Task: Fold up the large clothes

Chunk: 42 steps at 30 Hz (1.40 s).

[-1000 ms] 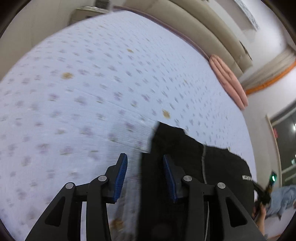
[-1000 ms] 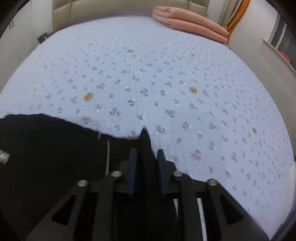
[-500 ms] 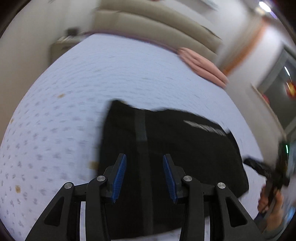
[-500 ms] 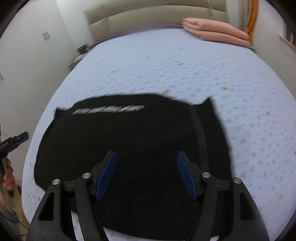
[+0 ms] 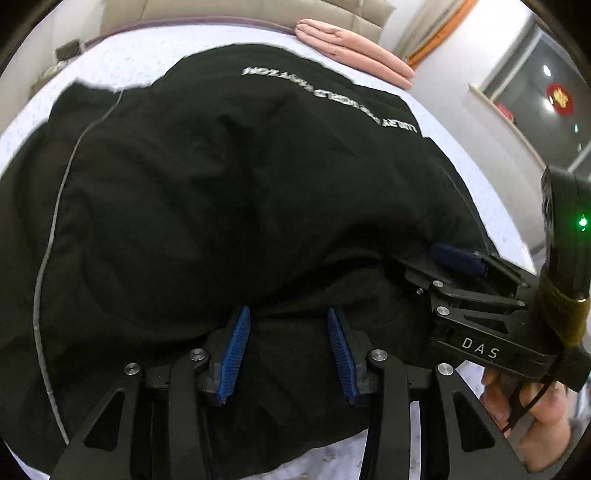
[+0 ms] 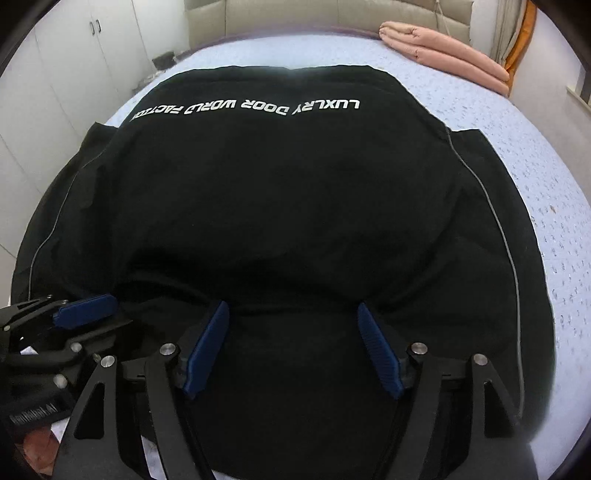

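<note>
Black fabric, the garment (image 6: pixel 295 206), is lying spread on the bed (image 6: pixel 546 177), filling most of both wrist views. Left gripper (image 5: pixel 288 350) is hovering w/ jaws opening, blue pads apart; cloth is showing between and under them but pads aren't pinching it. Right gripper (image 6: pixel 293 347) is standing wider, jaws also opening, nothing clamped; garment's near fold is running just past its fingertips at 12 o'clock. In the left view the right gripper is sitting at 3 o'clock, its body marked "DAS", a hand (image 5: pixel 535 417) gripping it. In the right view the left gripper is poking in at 9 o'clock. Farther up, white print on the garment is reading upside down: "LUXLRY DOOR WORLD FACTO…", end not legible. Beyond, at 1 o'clock, a folded pink blanket (image 6: pixel 443 55) is lying by the headboard (image 6: pixel 295 14).
</note>
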### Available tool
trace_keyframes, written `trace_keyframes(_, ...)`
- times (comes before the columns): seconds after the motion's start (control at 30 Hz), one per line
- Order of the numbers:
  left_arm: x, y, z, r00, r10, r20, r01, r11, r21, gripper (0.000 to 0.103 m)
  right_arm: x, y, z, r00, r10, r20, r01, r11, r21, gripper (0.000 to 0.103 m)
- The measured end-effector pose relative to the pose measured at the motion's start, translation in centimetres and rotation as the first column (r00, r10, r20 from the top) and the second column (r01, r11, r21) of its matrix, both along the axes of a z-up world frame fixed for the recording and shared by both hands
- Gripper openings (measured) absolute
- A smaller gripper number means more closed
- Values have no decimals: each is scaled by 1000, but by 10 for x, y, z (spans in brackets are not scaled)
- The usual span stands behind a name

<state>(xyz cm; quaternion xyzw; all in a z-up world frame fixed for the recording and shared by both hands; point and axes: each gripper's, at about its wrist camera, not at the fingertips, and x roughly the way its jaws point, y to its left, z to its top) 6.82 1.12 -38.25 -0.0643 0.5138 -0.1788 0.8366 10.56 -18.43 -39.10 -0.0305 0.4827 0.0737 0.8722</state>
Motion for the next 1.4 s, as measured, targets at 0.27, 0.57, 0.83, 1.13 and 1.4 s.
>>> trace_keyframes(0.27,15,-1,86,981,23,193,-26,1000,13,46,18,-14,71,991,-35,131,25,997,75,73)
trace_keyframes(0.57,112,10,29,994,107,-26,-108,993,-40,46,113,-19,19,994,-102,-45,102,995,15,68)
trace_keyframes(0.83,115,-9,15,995,78,61,-83,994,77,47,120,-25,-6,995,-90,-44,92,995,25,71)
trace_keyframes(1.13,66,20,46,973,144,183,-147,989,3,48,100,-40,2,995,-89,-46,94,989,117,86)
trace_keyframes(1.4,7,140,71,924,330,195,-335,942,-10,48,21,-100,41,997,-76,16,69,964,256,87)
